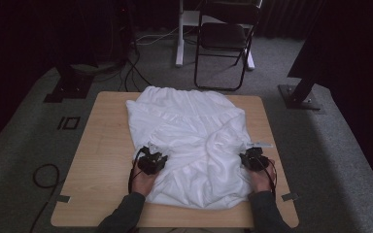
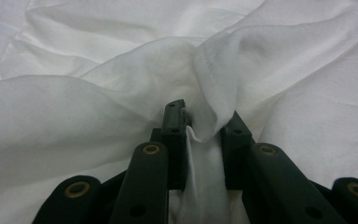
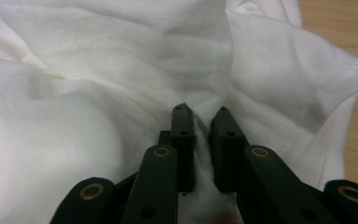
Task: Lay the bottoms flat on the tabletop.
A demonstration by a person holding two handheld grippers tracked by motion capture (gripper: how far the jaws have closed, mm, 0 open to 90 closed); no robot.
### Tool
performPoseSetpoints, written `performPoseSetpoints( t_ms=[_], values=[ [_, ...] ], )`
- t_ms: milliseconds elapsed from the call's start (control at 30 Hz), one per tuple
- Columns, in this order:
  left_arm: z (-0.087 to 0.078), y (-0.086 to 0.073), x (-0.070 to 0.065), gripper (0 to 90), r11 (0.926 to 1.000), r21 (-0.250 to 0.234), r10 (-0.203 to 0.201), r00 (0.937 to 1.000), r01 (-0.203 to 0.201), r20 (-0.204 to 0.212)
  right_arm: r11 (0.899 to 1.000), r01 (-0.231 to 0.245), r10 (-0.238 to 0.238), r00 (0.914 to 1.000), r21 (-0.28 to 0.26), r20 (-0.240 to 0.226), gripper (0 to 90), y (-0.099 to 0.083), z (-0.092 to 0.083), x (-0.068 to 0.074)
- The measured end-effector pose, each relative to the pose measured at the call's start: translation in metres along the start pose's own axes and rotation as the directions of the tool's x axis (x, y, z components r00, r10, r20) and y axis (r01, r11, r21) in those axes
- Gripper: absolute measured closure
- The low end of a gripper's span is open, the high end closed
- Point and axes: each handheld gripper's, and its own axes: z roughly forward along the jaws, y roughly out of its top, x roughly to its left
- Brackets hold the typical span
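A white garment (image 1: 189, 141) lies rumpled across the middle of the wooden table (image 1: 102, 155). My left gripper (image 1: 151, 160) sits at its near-left part, jaws shut on a gathered fold of the white cloth (image 2: 200, 140). My right gripper (image 1: 253, 159) sits at the near-right part, jaws shut on a pinch of the same cloth (image 3: 204, 121). A stitched hem (image 2: 212, 70) runs above the left gripper's jaws. In the right gripper view a sleeve-like flap (image 3: 326, 79) lies toward the bare wood.
A dark folding chair (image 1: 226, 39) and a white stand (image 1: 179, 34) are on the grey carpet beyond the table. Black cables (image 1: 43, 177) trail on the floor at left. Dark frame feet (image 1: 298, 97) flank the table. Bare wood shows left and right of the garment.
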Motion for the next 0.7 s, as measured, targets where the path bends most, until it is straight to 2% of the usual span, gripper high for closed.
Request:
performPoseSetpoints(
  t_ms=[400,700],
  values=[
    [0.000,0.000,0.001,76.3,1.0000,-0.001,-0.003,1.0000,0.003,0.003,0.998,-0.056,0.056,0.9973,-0.004,0.048,79.5,-0.010,-0.010,-0.024],
    [0.000,0.000,0.000,76.3,1.0000,-0.002,-0.002,1.0000,0.002,0.002,0.998,-0.058,0.058,0.9954,0.003,0.076,79.5,-0.021,-0.021,-0.030]
  ],
)
